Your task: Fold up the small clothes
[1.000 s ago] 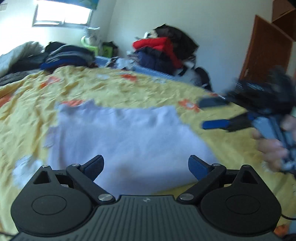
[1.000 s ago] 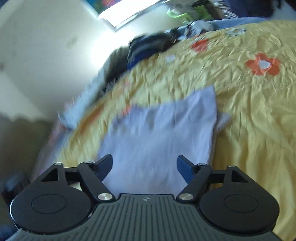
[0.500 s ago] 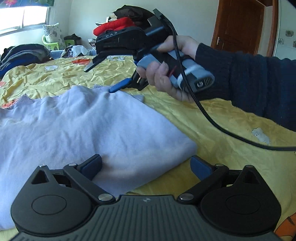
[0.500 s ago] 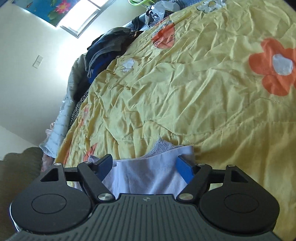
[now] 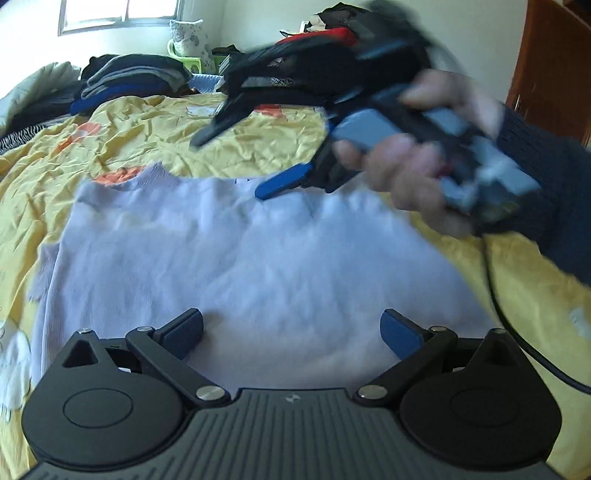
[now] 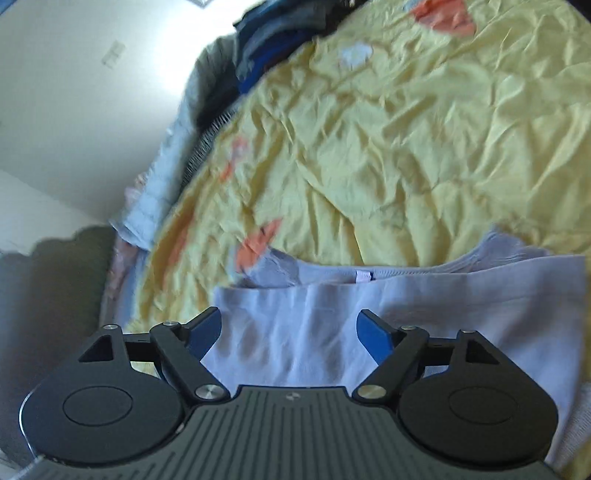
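**One lilac garment on the bed, two grippers over it**

One small lilac garment (image 5: 236,258) lies spread flat on the bed, on a creased yellow bedspread (image 5: 258,147) printed with orange and white flowers. From the right wrist view its neckline faces the far side, with one small label (image 6: 362,275) showing inside the collar, and a folded layer of the cloth lies across just below it.

Two grippers, one per hand. The left gripper (image 5: 291,328) hangs low over the near edge of the garment, its two blue pads spread wide; nothing sits between them, and whether they touch the cloth I cannot tell. The right gripper (image 5: 236,158) is held over the far right part of the garment, blurred, by one hand (image 5: 413,162) in a dark knitted sleeve (image 5: 554,192). Its jaws are wide and opening a little more; from its own camera the right gripper (image 6: 289,332) has only the lilac cloth beneath the gap, nothing pinched. One black cable (image 5: 517,332) trails from it across the bedspread.

At the far edge of the bed: one stack of dark folded clothes (image 5: 133,79), one heap with a red item (image 5: 332,35) on top, one green basket (image 5: 184,55). One window (image 5: 118,14), one brown door (image 5: 550,66).
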Available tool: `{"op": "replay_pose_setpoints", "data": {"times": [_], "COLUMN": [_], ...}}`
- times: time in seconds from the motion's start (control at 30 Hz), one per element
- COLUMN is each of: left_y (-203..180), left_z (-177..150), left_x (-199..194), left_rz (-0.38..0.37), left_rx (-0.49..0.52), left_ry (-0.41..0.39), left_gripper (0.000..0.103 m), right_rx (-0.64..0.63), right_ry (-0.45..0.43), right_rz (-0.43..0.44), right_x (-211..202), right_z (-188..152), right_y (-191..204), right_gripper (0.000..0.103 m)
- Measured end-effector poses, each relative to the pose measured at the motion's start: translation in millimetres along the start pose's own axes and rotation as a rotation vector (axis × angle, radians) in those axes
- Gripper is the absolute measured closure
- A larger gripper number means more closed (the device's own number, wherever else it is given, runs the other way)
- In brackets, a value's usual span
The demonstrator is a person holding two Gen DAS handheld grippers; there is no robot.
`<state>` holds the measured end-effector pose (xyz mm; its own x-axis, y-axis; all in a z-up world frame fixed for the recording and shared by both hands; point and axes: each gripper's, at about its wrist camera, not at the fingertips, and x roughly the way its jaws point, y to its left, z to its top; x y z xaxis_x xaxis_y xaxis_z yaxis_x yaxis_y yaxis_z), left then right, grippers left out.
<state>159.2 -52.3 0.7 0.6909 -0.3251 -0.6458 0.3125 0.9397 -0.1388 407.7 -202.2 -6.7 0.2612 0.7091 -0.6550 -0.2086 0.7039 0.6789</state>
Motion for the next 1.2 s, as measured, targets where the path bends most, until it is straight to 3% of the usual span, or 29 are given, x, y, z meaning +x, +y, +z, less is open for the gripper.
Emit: {"op": "replay_pose_setpoints", "data": {"times": [0.03, 0.17, 0.27, 0.33, 0.47, 0.53, 0.63, 0.73, 0.87, 0.97, 1.07, 1.17, 1.2], "left_y": [-2, -4, -4, 2, 10, 14, 19, 21, 24, 20, 18, 20, 21], "left_z": [-3, -8, -3, -1, -5, -10, -13, -17, -23, -29, -31, -28, -27], "left_x": [1, 1, -9, -18, -29, -30, -28, -26, -24, -25, -27, -31, -34], "left_rz": [0.009, 0.032, 0.043, 0.071, 0.149, 0.170, 0.172, 0.170, 0.158, 0.162, 0.164, 0.174, 0.175], "left_rx": [0.016, 0.042, 0.021, -0.003, 0.002, -0.001, -0.030, -0.043, -0.057, -0.042, -0.035, -0.044, -0.057], "left_ry": [-0.003, -0.020, -0.013, -0.019, 0.012, 0.019, 0.027, 0.020, -0.005, -0.032, -0.043, -0.033, -0.033], "left_gripper": [0.000, 0.000, 0.000, 0.000, 0.000, 0.000, 0.000, 0.000, 0.000, 0.000, 0.000, 0.000, 0.000], "right_rx": [-0.004, 0.080, -0.014, -0.115, -0.177, -0.198, -0.226, -0.321, -0.396, -0.480, -0.588, -0.598, -0.584], "right_ry": [0.009, -0.019, -0.029, -0.020, 0.037, 0.066, 0.106, 0.093, 0.052, 0.049, 0.058, 0.053, 0.046], "right_rz": [-0.042, -0.017, -0.094, -0.060, 0.066, 0.063, -0.021, -0.199, -0.248, -0.277, -0.352, -0.372, -0.366], "right_x": [9, 8, 4, 5, 23, 43, 76, 97, 102, 111, 120, 115, 108], "right_z": [1, 7, 2, -4, -9, -8, -6, -15, -30, -40, -52, -55, -54], "right_y": [-1, -14, 10, 36, 80, 95, 108, 117, 123, 132, 145, 150, 149], "right_gripper": [0.024, 0.026, 0.027, 0.025, 0.019, 0.019, 0.020, 0.024, 0.017, 0.005, 0.002, 0.011, 0.019]}}
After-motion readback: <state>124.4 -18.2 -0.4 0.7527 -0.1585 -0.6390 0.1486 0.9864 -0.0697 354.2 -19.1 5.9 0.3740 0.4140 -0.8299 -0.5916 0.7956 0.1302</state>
